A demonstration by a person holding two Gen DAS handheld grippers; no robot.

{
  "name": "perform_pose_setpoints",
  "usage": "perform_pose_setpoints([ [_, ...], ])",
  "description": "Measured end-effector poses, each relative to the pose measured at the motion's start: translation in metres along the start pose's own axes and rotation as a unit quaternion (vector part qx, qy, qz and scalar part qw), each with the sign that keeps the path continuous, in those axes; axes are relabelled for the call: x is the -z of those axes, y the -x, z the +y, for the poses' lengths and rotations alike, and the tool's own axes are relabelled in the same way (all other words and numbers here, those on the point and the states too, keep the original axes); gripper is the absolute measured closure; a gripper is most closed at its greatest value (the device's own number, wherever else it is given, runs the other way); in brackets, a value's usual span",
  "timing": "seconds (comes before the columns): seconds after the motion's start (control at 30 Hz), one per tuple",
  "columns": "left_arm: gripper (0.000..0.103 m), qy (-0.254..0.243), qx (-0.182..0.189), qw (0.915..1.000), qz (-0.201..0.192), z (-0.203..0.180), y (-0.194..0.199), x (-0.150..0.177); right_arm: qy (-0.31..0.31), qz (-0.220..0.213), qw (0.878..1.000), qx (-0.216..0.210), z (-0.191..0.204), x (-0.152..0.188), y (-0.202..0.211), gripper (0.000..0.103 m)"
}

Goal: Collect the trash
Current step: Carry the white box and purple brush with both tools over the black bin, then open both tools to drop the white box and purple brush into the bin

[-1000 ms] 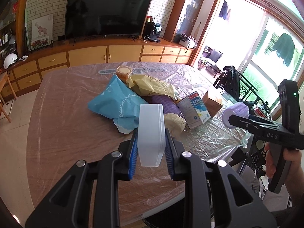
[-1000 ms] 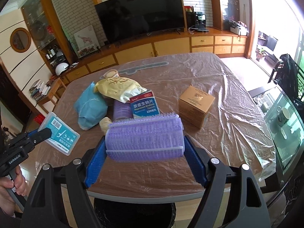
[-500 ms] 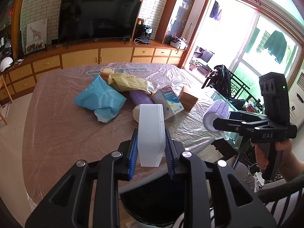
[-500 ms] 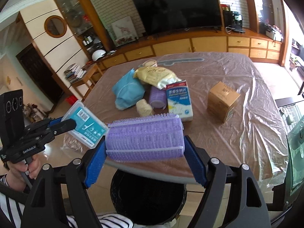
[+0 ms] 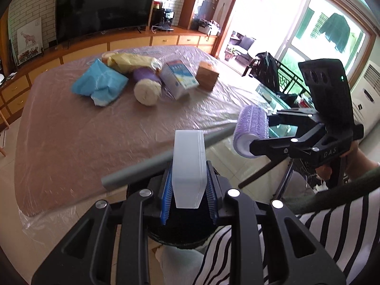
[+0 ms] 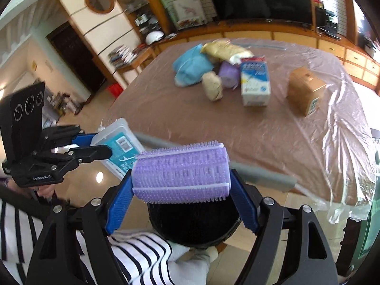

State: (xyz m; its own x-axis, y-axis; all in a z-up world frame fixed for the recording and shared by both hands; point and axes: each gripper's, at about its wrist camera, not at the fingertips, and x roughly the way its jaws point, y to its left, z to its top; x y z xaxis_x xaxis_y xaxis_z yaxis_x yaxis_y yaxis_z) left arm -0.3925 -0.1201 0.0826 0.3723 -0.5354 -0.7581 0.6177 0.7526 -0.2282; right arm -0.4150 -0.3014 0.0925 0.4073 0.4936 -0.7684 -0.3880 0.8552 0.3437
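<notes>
My left gripper [image 5: 188, 190] is shut on a translucent plastic box [image 5: 188, 163] with a teal label, which also shows in the right wrist view [image 6: 118, 144]. My right gripper [image 6: 181, 197] is shut on a purple spiky roller [image 6: 180, 171], also visible in the left wrist view [image 5: 251, 129]. Both are held off the near table edge, above a black trash bin [image 6: 194, 223] that also shows in the left wrist view [image 5: 182, 228]. On the table lie a blue bag [image 5: 99, 84], a yellow bag [image 5: 135, 61], a purple-and-cream roll [image 5: 146, 85], a white-and-blue carton [image 5: 178, 79] and a brown box [image 5: 207, 77].
The table [image 5: 71, 128] is covered in clear plastic sheet, with a grey padded edge [image 5: 156, 161] just before the grippers. The person's striped clothing [image 6: 133, 254] lies below. A TV and wooden cabinets stand behind the table; a chair and glass door are at the right.
Both grippers have pulled back from the table and lowered, still holding their items. The bin now sits right under them and the table edge lies ahead.
</notes>
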Motion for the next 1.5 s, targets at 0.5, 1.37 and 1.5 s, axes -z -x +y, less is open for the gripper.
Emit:
perform_pose_setpoints([
  [0.5,0.075,-0.004,-0.019,0.9977,0.065,0.001,-0.047,0.035,0.004,0.063,0.998,0.026,0.009,0.034,-0.04,0.027],
  [1.37,0.075,0.005,-0.064,0.9916,0.112,0.011,-0.119,0.049,-0.047,0.083,0.99,0.101,-0.01,0.053,-0.11,0.027],
  [1.5,0.075,0.004,-0.065,0.9914,0.113,0.013,-0.123,0.05,-0.056,0.085,0.989,0.104,-0.015,0.056,-0.114,0.027],
])
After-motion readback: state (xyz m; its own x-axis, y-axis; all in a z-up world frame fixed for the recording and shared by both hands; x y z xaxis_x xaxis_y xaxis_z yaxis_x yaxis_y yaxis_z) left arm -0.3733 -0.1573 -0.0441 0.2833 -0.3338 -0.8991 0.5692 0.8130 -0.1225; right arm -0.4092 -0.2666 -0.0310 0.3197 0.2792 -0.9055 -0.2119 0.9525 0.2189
